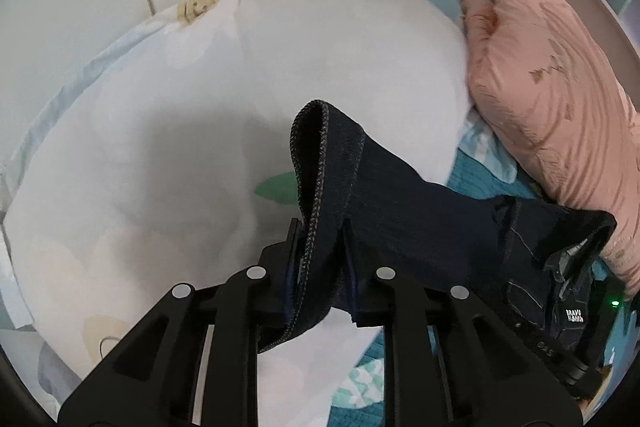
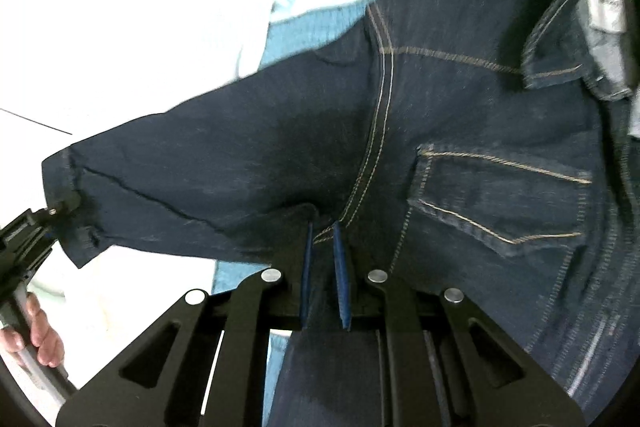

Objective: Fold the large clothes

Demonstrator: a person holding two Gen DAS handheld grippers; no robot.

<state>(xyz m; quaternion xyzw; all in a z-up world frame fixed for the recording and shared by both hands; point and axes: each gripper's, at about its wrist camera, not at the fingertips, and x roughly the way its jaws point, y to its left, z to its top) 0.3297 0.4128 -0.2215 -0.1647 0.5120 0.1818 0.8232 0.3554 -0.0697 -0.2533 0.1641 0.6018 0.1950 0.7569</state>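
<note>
A pair of dark blue jeans [image 1: 400, 195] hangs stretched between both grippers over a bed. My left gripper [image 1: 320, 227] is shut on the hem of one leg, which loops up above the fingers. In the right wrist view the jeans [image 2: 440, 107] fill the frame, seat side up, with a back pocket [image 2: 500, 195] on the right. My right gripper [image 2: 322, 227] is shut on the denim by the centre seam near the crotch. The left gripper [image 2: 60, 211] shows at the far left of that view, clamped on the leg end, with a hand [image 2: 36, 331] holding it.
A large white pillow [image 1: 240, 87] lies under the left gripper. A pink pillow [image 1: 560, 87] sits to the right against a white wall. A teal patterned bedspread [image 1: 472, 183] covers the bed beneath the jeans.
</note>
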